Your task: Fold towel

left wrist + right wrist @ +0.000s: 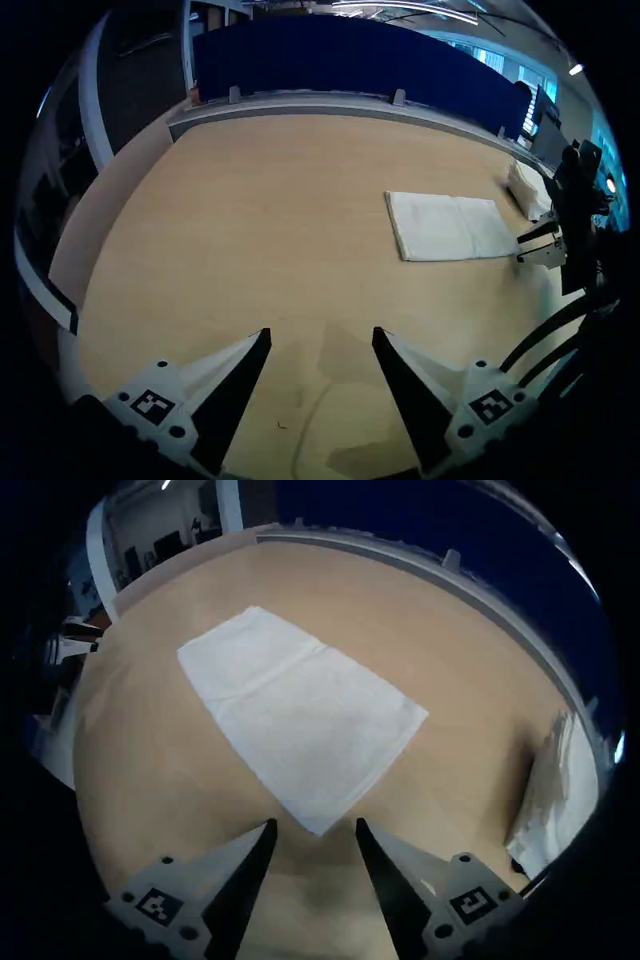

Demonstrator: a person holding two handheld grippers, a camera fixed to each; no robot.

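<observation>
Hard to read at the far right: a pale heap, possibly stacked white cloths, smeared and cut off by the view's rim. Underneath is a light wooden table, with a dark blue partition screen along its far side and office space beyond. The flat white rectangular towel lies on the table, near corner pointing between the spread jaws of the right gripper, nothing pinched. The left gripper has its jaws spread too, with the towel well apart to its right.

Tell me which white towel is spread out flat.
The towel just ahead of the right gripper, lying open as one sheet; the other white pile is heaped at the table edge.
</observation>
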